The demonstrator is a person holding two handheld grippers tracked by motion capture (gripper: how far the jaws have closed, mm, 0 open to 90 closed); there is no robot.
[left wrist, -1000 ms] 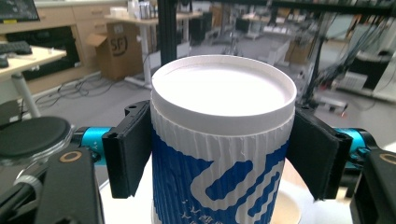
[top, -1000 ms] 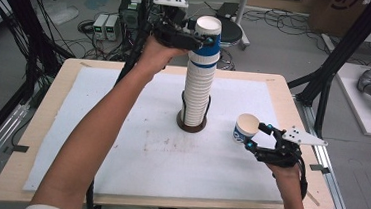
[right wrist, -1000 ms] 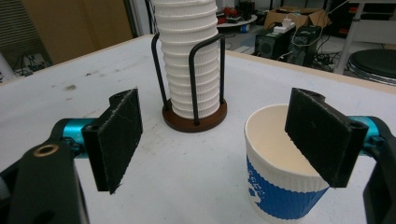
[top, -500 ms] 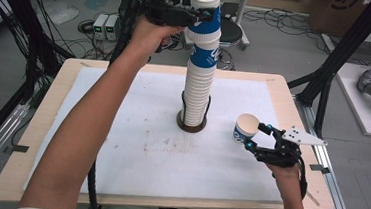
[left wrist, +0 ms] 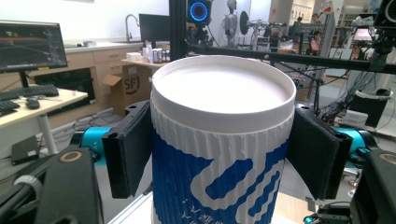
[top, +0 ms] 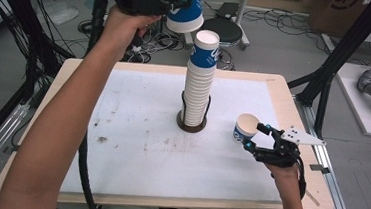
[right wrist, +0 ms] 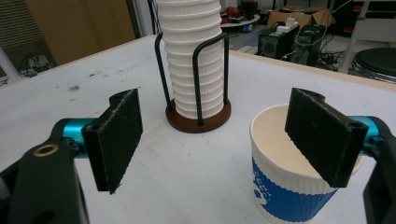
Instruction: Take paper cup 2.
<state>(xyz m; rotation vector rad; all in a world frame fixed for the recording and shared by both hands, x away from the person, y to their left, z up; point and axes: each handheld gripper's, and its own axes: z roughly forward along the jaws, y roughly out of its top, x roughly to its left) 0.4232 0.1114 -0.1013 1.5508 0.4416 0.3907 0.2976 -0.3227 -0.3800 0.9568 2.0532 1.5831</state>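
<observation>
A tall stack of white and blue paper cups (top: 199, 85) stands in a black wire holder with a brown base (top: 191, 126) at the table's middle. High above it, my left gripper (top: 174, 2) is shut on one blue and white cup (top: 186, 12), held clear of the stack's top. In the left gripper view both pads press the cup (left wrist: 222, 140) on its sides. At the right, my right gripper (top: 254, 138) stands open beside a single upright cup (top: 244, 128). In the right gripper view that cup (right wrist: 292, 191) sits against the right jaw, with the stack (right wrist: 194, 56) straight ahead.
The table (top: 121, 129) has a white mat with a few dirty marks and a wooden rim. Black frame poles (top: 326, 80) rise at the back right. Cables (top: 38, 33) and a round stool (top: 222, 29) lie on the floor behind the table.
My left gripper has risen and pulled the top cup off the stack, so it now hangs free above it. The right gripper and its cup have stayed put.
</observation>
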